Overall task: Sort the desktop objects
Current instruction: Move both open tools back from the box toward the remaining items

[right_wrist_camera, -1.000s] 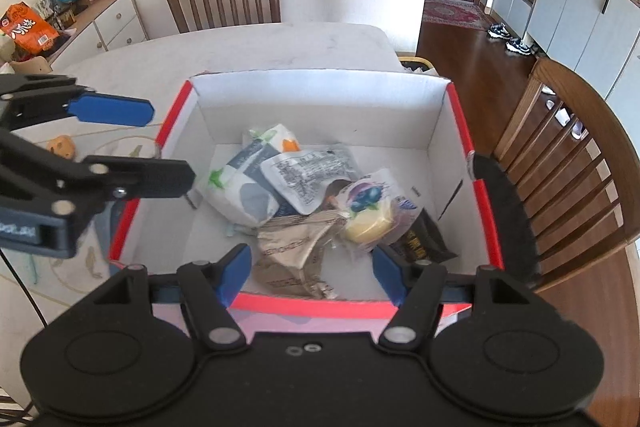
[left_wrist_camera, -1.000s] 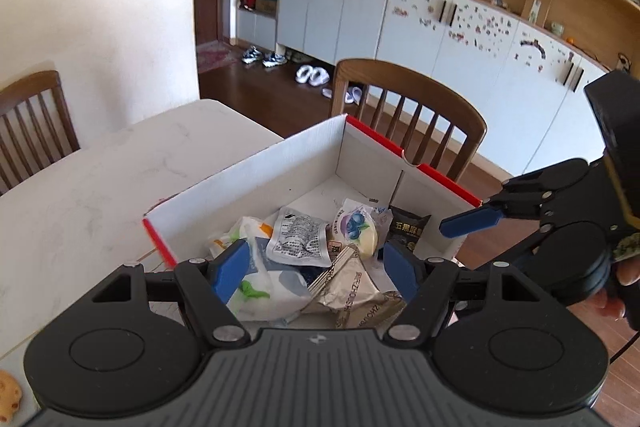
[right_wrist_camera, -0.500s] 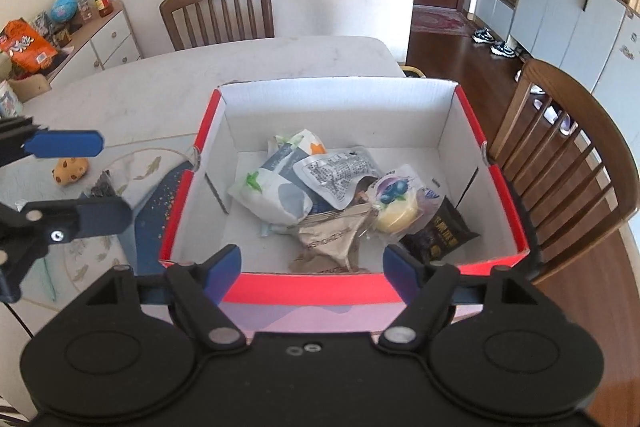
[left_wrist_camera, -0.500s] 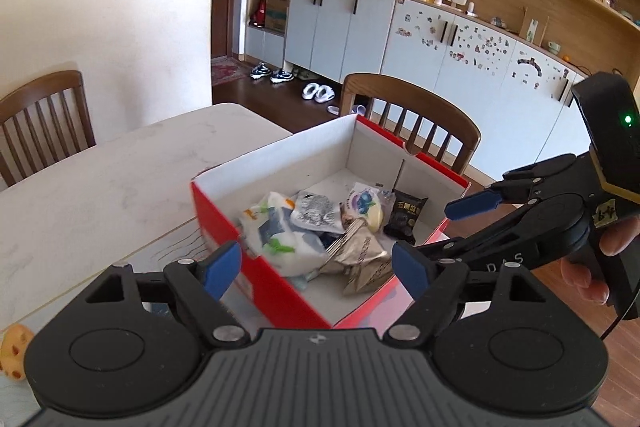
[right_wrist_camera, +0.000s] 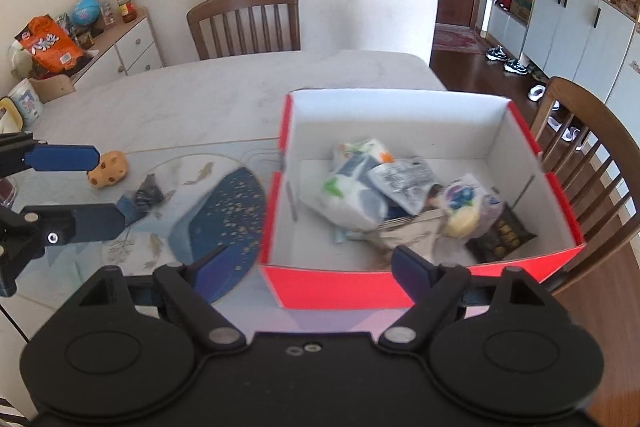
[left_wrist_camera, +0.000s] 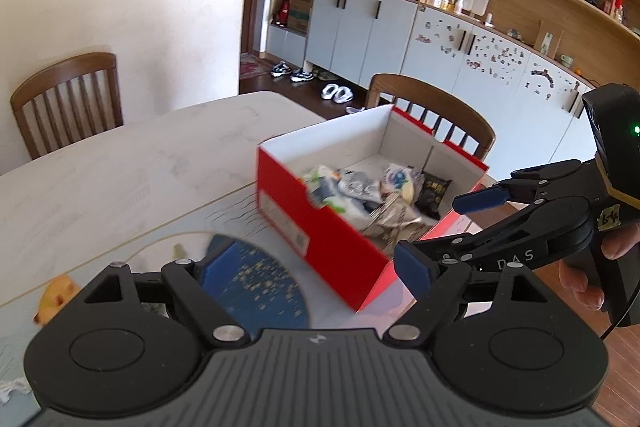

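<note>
A red box with white inside [right_wrist_camera: 400, 111] stands on the table's right part and holds several snack packets [right_wrist_camera: 384, 187]; it also shows in the left wrist view [left_wrist_camera: 320, 227]. A yellow cookie-like piece [right_wrist_camera: 109, 169] and a small dark packet [right_wrist_camera: 148, 193] lie on the mat left of the box. My left gripper [left_wrist_camera: 316, 269] is open and empty, above the mat left of the box; it also shows in the right wrist view [right_wrist_camera: 80, 187]. My right gripper [right_wrist_camera: 316, 267] is open and empty, in front of the box's near wall.
A placemat with a dark blue patch [right_wrist_camera: 224, 219] covers the near table. The marble table [right_wrist_camera: 200, 99] stretches behind. Wooden chairs stand at the far side [right_wrist_camera: 244, 23] and right [right_wrist_camera: 592, 155]. A sideboard with snacks [right_wrist_camera: 80, 47] is at far left.
Both grippers have pulled back and to the left from over the box. The box now sits farther away and to the right in both views; the mat and cookie have come into view.
</note>
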The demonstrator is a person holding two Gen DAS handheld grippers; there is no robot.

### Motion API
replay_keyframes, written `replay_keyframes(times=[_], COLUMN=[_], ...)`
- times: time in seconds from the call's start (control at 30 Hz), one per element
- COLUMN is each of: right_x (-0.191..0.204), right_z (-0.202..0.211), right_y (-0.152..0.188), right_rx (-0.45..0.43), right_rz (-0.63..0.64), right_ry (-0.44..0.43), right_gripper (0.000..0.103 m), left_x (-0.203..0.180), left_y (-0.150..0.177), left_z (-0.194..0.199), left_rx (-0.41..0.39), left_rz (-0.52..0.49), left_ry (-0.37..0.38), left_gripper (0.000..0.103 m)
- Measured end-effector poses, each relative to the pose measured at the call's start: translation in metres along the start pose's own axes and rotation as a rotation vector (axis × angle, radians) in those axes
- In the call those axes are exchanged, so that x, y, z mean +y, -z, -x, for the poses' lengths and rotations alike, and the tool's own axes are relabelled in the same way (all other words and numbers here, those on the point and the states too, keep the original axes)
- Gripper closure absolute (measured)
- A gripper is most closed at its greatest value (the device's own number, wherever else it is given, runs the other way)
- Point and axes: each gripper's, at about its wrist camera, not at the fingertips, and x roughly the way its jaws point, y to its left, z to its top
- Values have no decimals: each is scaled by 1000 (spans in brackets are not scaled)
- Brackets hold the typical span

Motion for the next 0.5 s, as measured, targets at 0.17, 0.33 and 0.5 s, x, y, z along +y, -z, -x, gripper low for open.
replay_keyframes(times=[0.17, 0.33, 0.5], right_x=[27, 53, 79], right_z=[-3, -7, -16], right_y=[-1, -4, -8], right_rx=[1, 1, 11], right_rz=[15, 20, 47], right_ry=[-11, -24, -38], right_gripper=[16, 16, 16], left_x=[23, 51, 80], left_y=[13, 30, 45], left_z=[19, 36, 50], left_rx=[-10, -23, -32], left_rz=[31, 69, 118], left_ry=[-10, -42, -78], left_gripper=[12, 1, 0])
